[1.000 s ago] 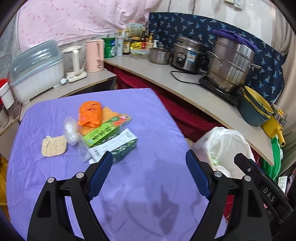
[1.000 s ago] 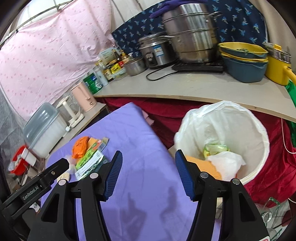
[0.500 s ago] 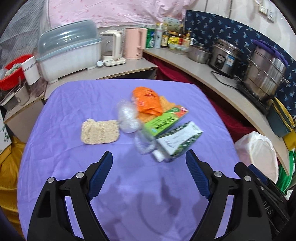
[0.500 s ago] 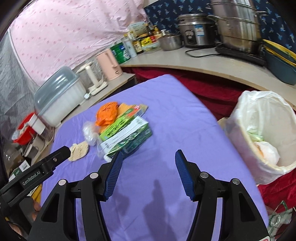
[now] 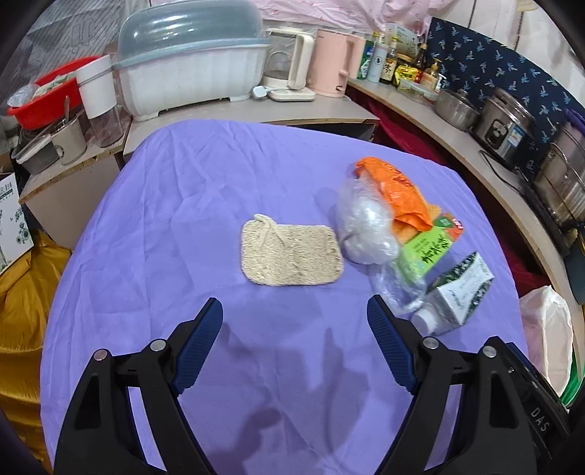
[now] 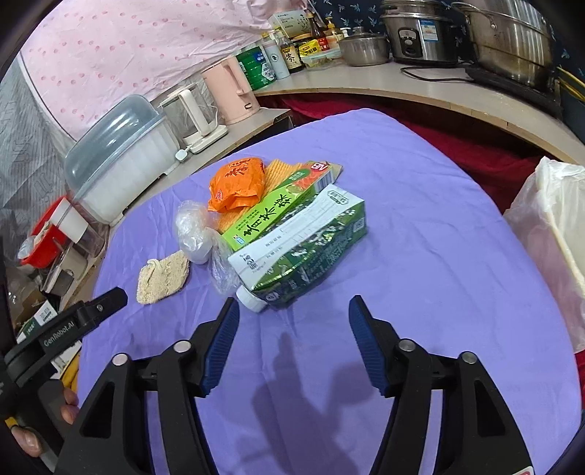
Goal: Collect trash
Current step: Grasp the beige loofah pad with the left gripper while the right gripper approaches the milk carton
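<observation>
A pile of trash lies on the purple table (image 5: pixel 182 219): a beige scrub pad (image 5: pixel 290 255) (image 6: pixel 162 276), a crumpled clear plastic bag (image 5: pixel 365 226) (image 6: pixel 193 228), an orange wrapper (image 5: pixel 396 190) (image 6: pixel 237 182), a light green box (image 5: pixel 429 248) (image 6: pixel 278 206) and a dark green and white carton (image 5: pixel 460 288) (image 6: pixel 303 248) with a white cap. My left gripper (image 5: pixel 294 314) is open, just short of the scrub pad, with nothing between its fingers. My right gripper (image 6: pixel 292 312) faces the carton's cap end; its jaws are opening and hold nothing.
A bin lined with a white bag (image 6: pixel 552 234) (image 5: pixel 544 329) stands off the table's right edge. Behind the table run counters with a covered dish rack (image 5: pixel 190 62), kettles (image 5: pixel 329 62), bottles and steel pots (image 6: pixel 420 33). A yellow sack (image 5: pixel 22 292) sits at the left.
Both grippers swung left, away from the bin, and came down closer to the pile. The scrub pad now lies ahead of the left gripper and the carton ahead of the right, whose jaws spread wider.
</observation>
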`<state>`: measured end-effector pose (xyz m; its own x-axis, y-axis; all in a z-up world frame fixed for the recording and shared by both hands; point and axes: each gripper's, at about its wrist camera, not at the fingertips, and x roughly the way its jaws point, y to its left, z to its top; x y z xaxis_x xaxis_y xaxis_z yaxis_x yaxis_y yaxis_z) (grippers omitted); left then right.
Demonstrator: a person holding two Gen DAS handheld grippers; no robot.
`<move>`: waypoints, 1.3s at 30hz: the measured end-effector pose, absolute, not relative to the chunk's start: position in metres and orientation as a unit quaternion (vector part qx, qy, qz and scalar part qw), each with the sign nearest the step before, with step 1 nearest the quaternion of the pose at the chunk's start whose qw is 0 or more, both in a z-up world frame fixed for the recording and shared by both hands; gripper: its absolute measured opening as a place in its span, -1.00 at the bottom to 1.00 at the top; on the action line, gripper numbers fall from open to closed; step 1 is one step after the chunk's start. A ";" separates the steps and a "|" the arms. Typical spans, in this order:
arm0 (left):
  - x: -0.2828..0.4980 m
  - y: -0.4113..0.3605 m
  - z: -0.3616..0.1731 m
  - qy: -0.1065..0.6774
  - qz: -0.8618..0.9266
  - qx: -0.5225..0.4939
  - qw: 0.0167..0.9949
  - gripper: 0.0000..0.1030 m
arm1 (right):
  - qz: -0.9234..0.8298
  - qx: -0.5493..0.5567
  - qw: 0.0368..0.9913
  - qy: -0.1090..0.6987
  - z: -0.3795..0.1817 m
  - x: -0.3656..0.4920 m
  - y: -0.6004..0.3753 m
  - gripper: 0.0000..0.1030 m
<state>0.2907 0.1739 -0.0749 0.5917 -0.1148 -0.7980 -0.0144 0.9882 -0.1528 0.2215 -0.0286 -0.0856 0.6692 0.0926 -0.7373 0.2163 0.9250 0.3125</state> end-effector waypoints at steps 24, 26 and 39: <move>0.352 0.173 -0.128 0.500 -0.056 -0.102 0.858 -0.31 | -0.122 0.218 0.882 0.399 -0.098 0.293 -0.022 0.38; 0.349 0.166 -0.129 0.504 -0.063 -0.094 0.856 -0.55 | -0.127 0.218 0.880 0.402 -0.100 0.295 -0.022 0.38; 0.322 0.166 -0.122 0.507 -0.075 -0.120 0.850 -0.67 | -0.128 0.240 0.869 0.413 -0.111 0.300 -0.018 0.43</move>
<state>0.3224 0.1658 -0.1216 0.4750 -0.2496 -0.8439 0.0059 0.9598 -0.2805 0.2995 -0.0178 -0.1110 0.6258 -0.0239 -0.7796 0.4212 0.8516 0.3120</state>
